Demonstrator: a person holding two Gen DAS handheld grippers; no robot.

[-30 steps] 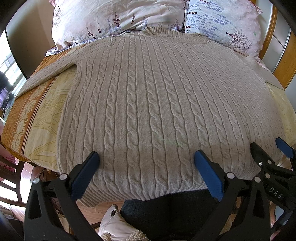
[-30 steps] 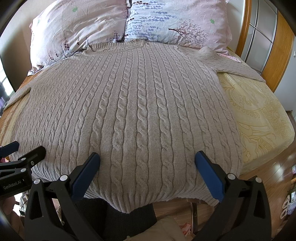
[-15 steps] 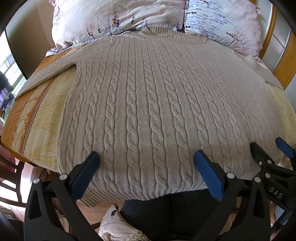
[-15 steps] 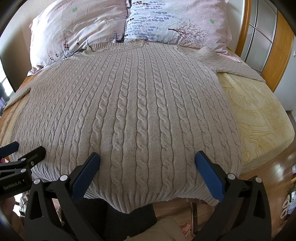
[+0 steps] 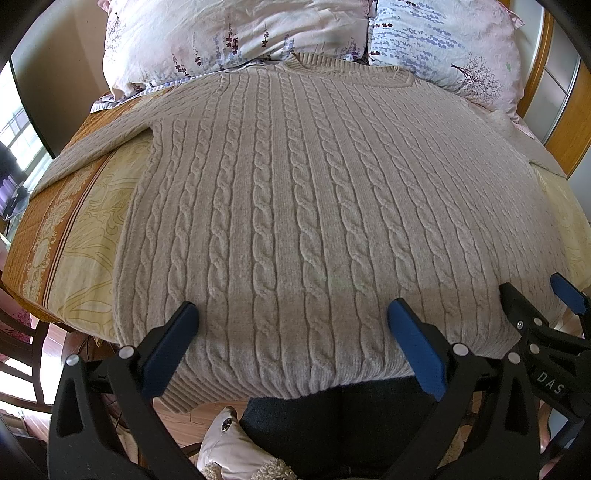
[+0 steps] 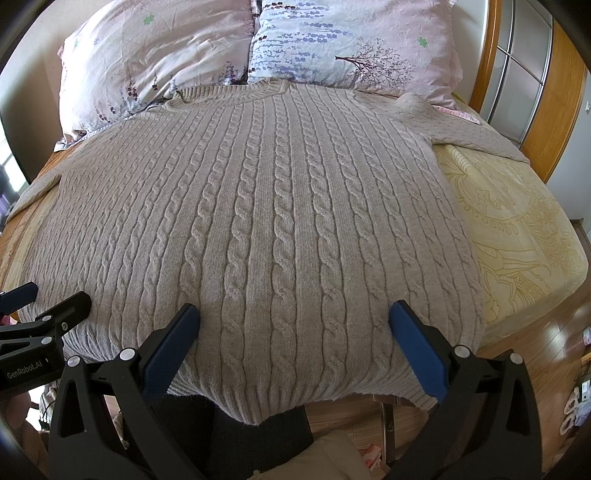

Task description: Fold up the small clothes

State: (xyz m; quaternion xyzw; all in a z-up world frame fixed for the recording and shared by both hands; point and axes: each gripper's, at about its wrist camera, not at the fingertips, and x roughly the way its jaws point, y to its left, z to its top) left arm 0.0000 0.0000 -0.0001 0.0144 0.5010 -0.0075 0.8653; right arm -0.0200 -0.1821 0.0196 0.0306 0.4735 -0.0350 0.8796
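A beige cable-knit sweater (image 5: 314,206) lies flat, front up, on the bed, its collar toward the pillows and its hem hanging over the near edge; it also shows in the right wrist view (image 6: 266,229). One sleeve (image 5: 96,147) stretches out left, the other sleeve (image 6: 476,136) right. My left gripper (image 5: 291,321) is open and empty, hovering over the hem's left part. My right gripper (image 6: 295,321) is open and empty over the hem's right part. Each gripper shows at the edge of the other's view.
Two floral pillows (image 5: 236,33) (image 6: 354,44) lie at the head. The yellow patterned bedsheet (image 6: 517,236) shows either side of the sweater. A wooden headboard and glass door (image 6: 517,74) stand right. A chair (image 5: 18,332) stands left. The person's dark trousers (image 5: 343,417) are below.
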